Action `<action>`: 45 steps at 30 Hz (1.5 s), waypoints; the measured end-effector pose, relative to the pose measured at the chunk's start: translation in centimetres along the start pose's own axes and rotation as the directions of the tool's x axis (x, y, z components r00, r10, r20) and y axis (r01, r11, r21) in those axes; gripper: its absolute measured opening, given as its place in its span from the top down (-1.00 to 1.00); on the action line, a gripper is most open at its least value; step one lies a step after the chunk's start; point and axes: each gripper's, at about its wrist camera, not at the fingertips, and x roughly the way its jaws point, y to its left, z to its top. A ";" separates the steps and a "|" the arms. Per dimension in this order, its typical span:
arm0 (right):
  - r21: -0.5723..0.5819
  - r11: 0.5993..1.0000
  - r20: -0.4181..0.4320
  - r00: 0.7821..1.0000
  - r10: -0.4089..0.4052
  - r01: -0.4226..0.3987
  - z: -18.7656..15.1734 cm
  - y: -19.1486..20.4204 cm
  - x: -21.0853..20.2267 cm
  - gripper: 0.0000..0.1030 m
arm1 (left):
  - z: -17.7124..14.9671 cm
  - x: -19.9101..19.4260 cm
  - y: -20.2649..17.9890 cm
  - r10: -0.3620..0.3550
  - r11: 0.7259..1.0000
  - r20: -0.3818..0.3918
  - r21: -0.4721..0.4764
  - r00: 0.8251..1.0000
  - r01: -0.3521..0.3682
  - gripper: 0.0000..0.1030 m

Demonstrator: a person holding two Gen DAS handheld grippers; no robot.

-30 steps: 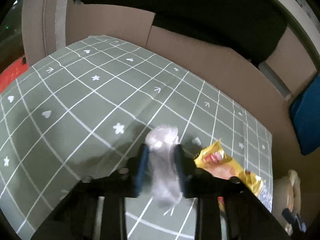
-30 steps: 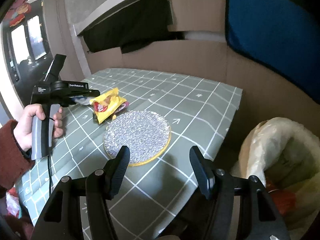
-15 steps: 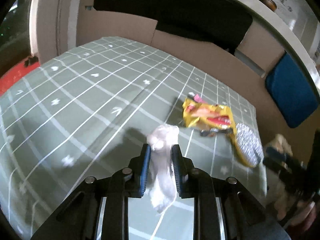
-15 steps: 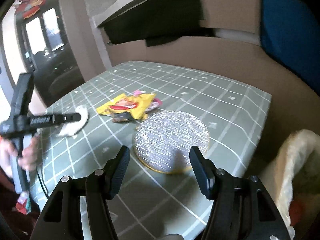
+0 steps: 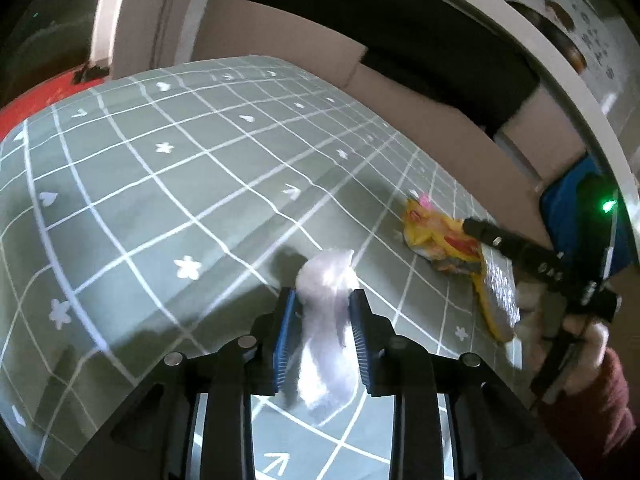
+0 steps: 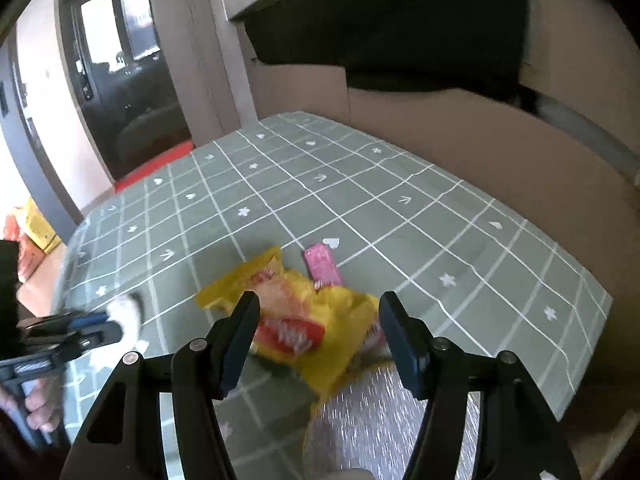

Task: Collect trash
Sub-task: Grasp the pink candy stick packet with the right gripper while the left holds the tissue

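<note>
left wrist view: left gripper (image 5: 322,330) has slid toward the yellow snack wrapper (image 5: 438,240), now at frame right; jaws opening around the crumpled white tissue (image 5: 326,332) at lower centre, release likely | right wrist view: right gripper (image 6: 318,344), jaws spread and empty, has closed in over the wrapper, lower centre, on the green grid tablecloth (image 6: 320,184); grab likely next

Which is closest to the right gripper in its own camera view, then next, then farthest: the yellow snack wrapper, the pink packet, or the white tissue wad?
1. Crumpled yellow snack wrapper: right below the right gripper, between its fingers.
2. Small pink packet: just beyond the wrapper.
3. White tissue wad: far left, between the left gripper's opening fingers.
</note>
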 end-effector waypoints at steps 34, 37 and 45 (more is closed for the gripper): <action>-0.018 0.993 0.007 0.993 -0.120 0.120 -1.0 0.3 -2.2 0.05 | 0.0 0.3 0.0 0.002 1.000 0.001 0.022 1.000 -0.002 0.28; 0.008 0.992 0.055 0.991 -0.123 0.122 -2.1 1.2 -4.5 0.05 | 0.1 0.6 -0.4 0.019 0.999 0.006 0.025 1.000 -0.019 0.28; 0.034 0.988 0.128 0.980 -0.154 0.151 -5.7 2.5 -8.9 0.05 | 0.2 1.4 -2.1 0.091 0.988 0.046 0.119 0.995 -0.096 0.57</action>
